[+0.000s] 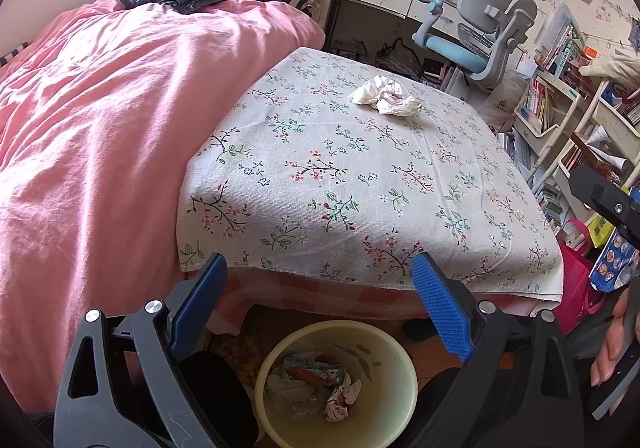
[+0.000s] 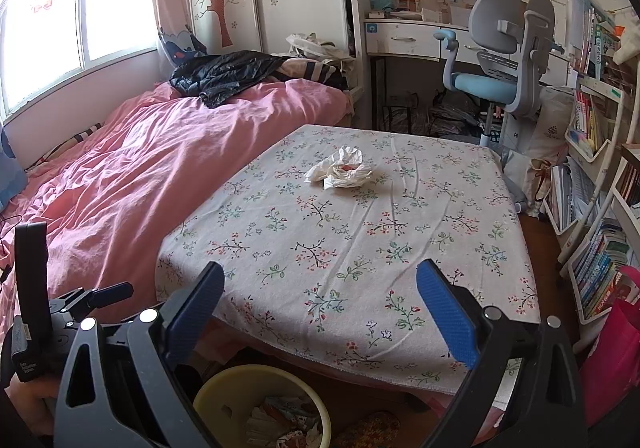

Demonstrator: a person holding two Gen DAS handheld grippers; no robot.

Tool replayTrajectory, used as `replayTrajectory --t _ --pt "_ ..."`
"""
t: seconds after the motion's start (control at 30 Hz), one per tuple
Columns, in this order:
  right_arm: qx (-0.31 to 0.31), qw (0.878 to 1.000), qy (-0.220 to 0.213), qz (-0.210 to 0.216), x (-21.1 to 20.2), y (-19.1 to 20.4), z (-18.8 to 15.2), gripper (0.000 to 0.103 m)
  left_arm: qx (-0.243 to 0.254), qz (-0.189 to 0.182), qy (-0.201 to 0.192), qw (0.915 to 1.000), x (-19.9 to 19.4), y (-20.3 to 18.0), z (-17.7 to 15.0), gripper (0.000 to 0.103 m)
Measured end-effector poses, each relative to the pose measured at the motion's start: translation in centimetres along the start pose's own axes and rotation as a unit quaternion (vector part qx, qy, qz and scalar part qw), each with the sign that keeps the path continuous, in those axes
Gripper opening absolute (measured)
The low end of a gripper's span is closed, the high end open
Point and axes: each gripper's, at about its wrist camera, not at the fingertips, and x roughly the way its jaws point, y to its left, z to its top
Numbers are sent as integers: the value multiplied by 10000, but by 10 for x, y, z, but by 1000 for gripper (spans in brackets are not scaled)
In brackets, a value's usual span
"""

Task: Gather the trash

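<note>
Only one crumpled tissue wad (image 2: 339,167) remains, lying toward the far side of the floral-clothed worktop (image 2: 400,248), well apart from both tools. Below the near edge, the yellow waste bin (image 1: 394,388) already holds what look like wrappers and paper. Left tool (image 1: 320,308) and right tool (image 2: 320,312) gape wide, empty. A pink-quilted bed (image 2: 140,168) adjoins the worktop; a desk chair (image 2: 504,60) stands beyond.

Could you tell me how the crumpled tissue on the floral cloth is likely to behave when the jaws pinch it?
The tissue looks loosely crumpled, so it probably squashes flat. It seems very light and may drag when nudged. Its ragged folds suggest it won't roll.
</note>
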Motion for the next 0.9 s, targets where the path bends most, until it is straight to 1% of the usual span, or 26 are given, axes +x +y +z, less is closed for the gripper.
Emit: replayTrajectory --t 0.9 --pt "-46 10000 19 -1 1 4 -1 93 -23 -4 39 10000 1 0 -1 92"
